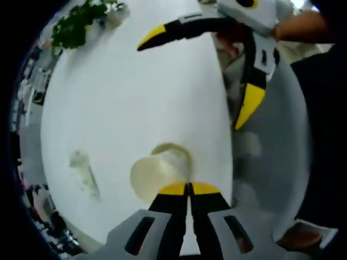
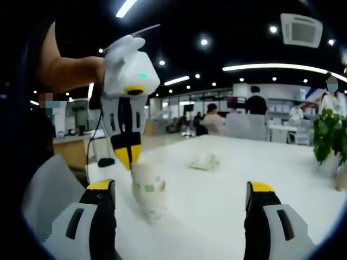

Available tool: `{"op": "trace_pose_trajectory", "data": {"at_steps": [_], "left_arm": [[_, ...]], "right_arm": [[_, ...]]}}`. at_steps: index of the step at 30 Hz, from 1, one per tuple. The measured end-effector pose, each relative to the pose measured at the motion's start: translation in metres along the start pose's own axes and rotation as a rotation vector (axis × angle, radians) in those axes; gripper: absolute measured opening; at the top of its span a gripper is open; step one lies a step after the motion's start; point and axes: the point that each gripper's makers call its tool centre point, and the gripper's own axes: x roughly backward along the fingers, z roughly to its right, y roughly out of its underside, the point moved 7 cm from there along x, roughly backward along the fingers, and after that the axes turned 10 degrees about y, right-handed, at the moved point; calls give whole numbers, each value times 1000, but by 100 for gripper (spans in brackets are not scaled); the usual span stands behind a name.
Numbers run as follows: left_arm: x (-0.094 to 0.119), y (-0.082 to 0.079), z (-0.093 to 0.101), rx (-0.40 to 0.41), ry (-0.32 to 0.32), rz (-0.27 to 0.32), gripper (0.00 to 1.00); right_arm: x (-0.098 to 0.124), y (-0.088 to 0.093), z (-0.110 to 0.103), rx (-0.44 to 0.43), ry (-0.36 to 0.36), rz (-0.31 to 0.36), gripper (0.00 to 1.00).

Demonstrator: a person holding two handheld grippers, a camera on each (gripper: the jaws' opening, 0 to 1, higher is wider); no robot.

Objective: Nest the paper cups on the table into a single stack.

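Your left gripper (image 1: pixel 188 188) has its jaws pinched together on the rim of the paper cup (image 1: pixel 157 173). In the right gripper view the same tool (image 2: pixel 129 157) comes down from above, tips at the lip of the cup stack (image 2: pixel 148 189) standing on the white table (image 2: pixel 217 216). It looks like more than one cup nested there, but it's too blurry to count.

Your right gripper (image 2: pixel 181 197) is wide open and holds nothing. The stack sits between its jaws, well toward the left one and a bit ahead of the tips. In the left gripper view it (image 1: pixel 217 65) hangs beyond the cup with its yellow tips splayed.

Key relation: the stack's long axis is upright, with the left tool on top along that axis and the right tool level with it from the side. The left is the one in contact.

A crumpled scrap (image 2: pixel 205 161) lies further out on the table, past the stack. I can't tell if it's a cup.

A potted plant (image 2: pixel 328 135) sits at the far right edge.
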Motion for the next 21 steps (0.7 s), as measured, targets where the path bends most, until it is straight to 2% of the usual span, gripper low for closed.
{"op": "trace_pose_trajectory", "data": {"at_steps": [4, 12, 13, 14, 15, 16, 18, 21], "left_arm": [[-9, 0, -2, -26, 0, -5, 0], [-36, 2, -2, -12, 26, -6, 0], [-42, 4, -1, -7, 40, -14, 1], [-43, 5, 3, 14, 82, -11, 1], [-45, -1, 6, 69, 112, 57, 2], [-44, -3, 2, 52, 88, 79, 2], [-40, -2, 0, 50, 79, 70, 2], [-41, -3, 0, 53, 81, 93, 2]], "right_arm": [[-1, 0, -1, 6, -4, -3, 98], [0, 1, 0, 0, 5, -3, 97], [0, 1, 0, 1, 5, -4, 97], [0, 1, 0, 1, 5, -5, 97], [0, 1, 0, 1, 5, -6, 97], [0, 1, 0, 2, 6, -6, 97], [0, 1, 1, 0, 8, -4, 97], [0, 1, 1, -1, 8, -7, 97]]}}
